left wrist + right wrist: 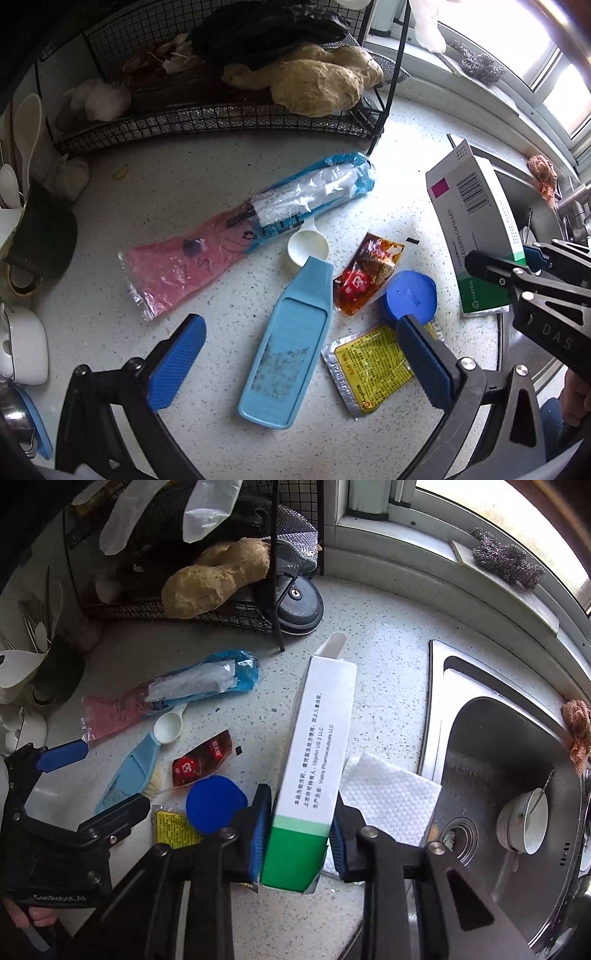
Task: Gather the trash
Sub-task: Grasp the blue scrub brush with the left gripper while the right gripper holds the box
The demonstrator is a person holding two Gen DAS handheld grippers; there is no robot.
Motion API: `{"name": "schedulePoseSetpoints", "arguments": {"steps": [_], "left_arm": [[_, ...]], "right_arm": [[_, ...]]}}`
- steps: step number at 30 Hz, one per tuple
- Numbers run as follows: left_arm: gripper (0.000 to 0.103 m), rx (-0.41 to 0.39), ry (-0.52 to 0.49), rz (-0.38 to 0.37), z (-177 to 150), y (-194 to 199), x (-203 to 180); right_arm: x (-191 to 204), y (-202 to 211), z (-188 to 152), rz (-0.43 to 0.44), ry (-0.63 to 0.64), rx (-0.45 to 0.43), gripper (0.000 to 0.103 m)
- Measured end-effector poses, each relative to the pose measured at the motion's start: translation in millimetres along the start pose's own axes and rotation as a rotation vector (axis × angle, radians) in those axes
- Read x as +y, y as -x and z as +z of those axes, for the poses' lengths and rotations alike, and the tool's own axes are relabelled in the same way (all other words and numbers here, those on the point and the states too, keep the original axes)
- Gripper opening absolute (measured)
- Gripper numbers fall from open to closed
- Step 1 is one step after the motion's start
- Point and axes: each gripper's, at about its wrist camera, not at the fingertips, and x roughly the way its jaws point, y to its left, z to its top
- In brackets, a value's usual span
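Well, the right tongs (297, 845) have the box (314, 760) pinched at its green end, one pad on each broad face, and it stands tilted up off the counter (388, 672), near the edge that meets the sink (498, 775). It looks a light, hollow carton with its end flap hanging open, so I'd judge it stiff enough to carry but easy to crush; the hold across the flat faces low down seems right, and a gentle squeeze should do.

The left tongs (299, 362) hang spread wide and empty above the litter in the middle of the counter. Between their pads lie the blue tray (284, 350) and the yellow sachet (369, 365); just beyond are the red sachet (365, 273), the blue lid (406, 295) and the white scoop (308, 247). The sachets look soft and slick, lying flat, so an edge or corner is likely the only purchase. The pink-and-blue wrapper (236, 236) stretches toward the wire rack (221, 118) at the back; flimsy film, best bunched in the middle.
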Motion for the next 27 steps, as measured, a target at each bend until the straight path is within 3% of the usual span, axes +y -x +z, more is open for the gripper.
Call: {"name": "schedulePoseSetpoints", "arguments": {"steps": [7, 22, 27], "left_arm": [[0.103, 0.042, -0.012, -0.029, -19, 1, 20], [0.103, 0.137, -0.084, 0.007, -27, -40, 28], [0.086, 0.125, -0.111, 0.013, -23, -46, 22]], "right_arm": [[25, 8, -25, 0.012, -0.035, -0.022, 0.027], [31, -1, -36, -0.015, -0.011, -0.043, 0.023], [27, -4, -37, 0.002, -0.037, -0.035, 0.022]]}}
